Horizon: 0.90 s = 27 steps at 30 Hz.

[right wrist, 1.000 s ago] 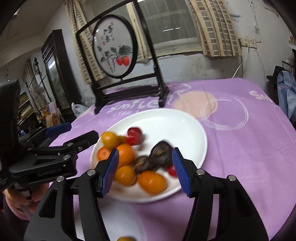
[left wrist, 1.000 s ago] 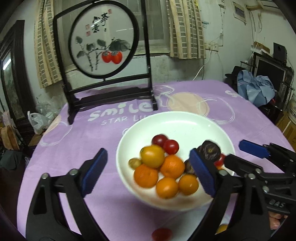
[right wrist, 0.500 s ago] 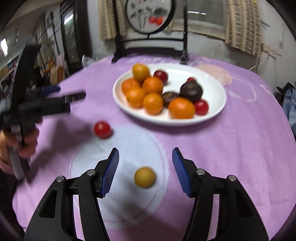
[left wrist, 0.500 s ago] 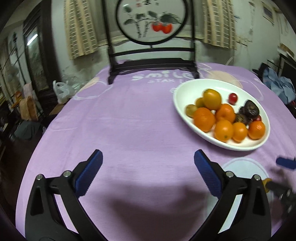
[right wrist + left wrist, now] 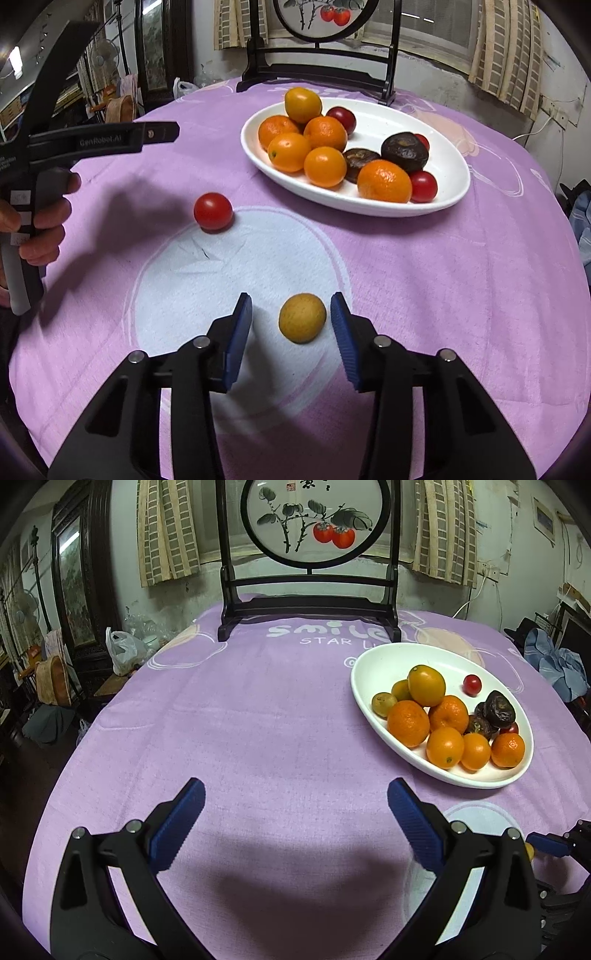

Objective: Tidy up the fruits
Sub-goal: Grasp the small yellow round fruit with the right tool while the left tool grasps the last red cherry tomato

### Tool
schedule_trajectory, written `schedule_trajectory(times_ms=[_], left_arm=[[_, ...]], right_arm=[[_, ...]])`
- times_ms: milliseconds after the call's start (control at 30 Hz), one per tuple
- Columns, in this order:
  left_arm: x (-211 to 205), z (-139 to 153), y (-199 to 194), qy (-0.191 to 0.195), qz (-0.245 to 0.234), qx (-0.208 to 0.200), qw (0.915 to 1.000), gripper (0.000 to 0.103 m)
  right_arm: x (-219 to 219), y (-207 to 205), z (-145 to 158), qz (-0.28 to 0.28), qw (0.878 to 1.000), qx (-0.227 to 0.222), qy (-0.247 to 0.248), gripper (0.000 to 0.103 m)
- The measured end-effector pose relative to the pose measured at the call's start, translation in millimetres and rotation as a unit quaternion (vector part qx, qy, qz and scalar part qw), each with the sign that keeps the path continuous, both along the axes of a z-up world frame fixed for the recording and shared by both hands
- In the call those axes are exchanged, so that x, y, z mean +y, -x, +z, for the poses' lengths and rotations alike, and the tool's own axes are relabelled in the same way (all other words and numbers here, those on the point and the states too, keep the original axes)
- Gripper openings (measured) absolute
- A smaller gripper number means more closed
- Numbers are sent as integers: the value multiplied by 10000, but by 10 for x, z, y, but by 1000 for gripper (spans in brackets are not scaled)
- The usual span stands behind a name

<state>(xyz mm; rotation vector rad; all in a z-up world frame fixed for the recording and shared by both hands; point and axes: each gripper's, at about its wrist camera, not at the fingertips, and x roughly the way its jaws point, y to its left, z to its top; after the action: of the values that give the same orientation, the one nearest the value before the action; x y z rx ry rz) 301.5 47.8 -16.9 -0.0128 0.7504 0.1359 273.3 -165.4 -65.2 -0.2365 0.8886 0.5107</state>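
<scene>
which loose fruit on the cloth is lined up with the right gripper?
The small yellow fruit, sitting between the open right gripper fingers, untouched. The red cherry tomato lies farther off, toward the left gripper side.

Both fisheye views are sharp at centre, bowed and vignetted black at the corners. Indoor light falls from above and behind, casting a broad dark shadow on the purple tablecloth (image 5: 258, 716) at 6 o'clock. The white plate (image 5: 452, 184) gleams brightly. A ceiling lamp (image 5: 15, 62) glares at 10 o'clock.
</scene>
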Motion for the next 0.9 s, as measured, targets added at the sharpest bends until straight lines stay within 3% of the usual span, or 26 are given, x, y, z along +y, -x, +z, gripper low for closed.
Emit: schedule_trajectory(times_ms=[100, 233, 267, 400, 533, 667, 767, 900], left_arm=[[0, -3, -4, -11, 3, 3, 10000, 101], [3, -4, -7, -12, 15, 2, 10000, 101], [6, -5, -9, -15, 11, 6, 10000, 101], [-4, -21, -12, 32, -51, 43, 10000, 101], [-125, -72, 0, 124, -438, 135, 9989, 101], [-432, -176, 63, 12, -1163, 242, 9929, 100], [-625, -242, 103, -251, -1482, 260, 9883, 94], [-742, -334, 98, -341, -1682, 395, 9844, 76]], right_arm=[[6, -6, -24, 4, 10000, 23, 65, 42], [6, 15, -30, 19, 9999, 2, 126, 31], [-22, 11, -11, -16, 10000, -7, 36, 27], [-192, -45, 87, -312, 9979, 63, -563, 27], [-286, -80, 119, -532, 9955, 83, -778, 27], [-262, -81, 110, -547, 9960, 92, -706, 27], [-271, -81, 117, -562, 9959, 96, -708, 27], [-270, -77, 117, -570, 9959, 77, -694, 27]])
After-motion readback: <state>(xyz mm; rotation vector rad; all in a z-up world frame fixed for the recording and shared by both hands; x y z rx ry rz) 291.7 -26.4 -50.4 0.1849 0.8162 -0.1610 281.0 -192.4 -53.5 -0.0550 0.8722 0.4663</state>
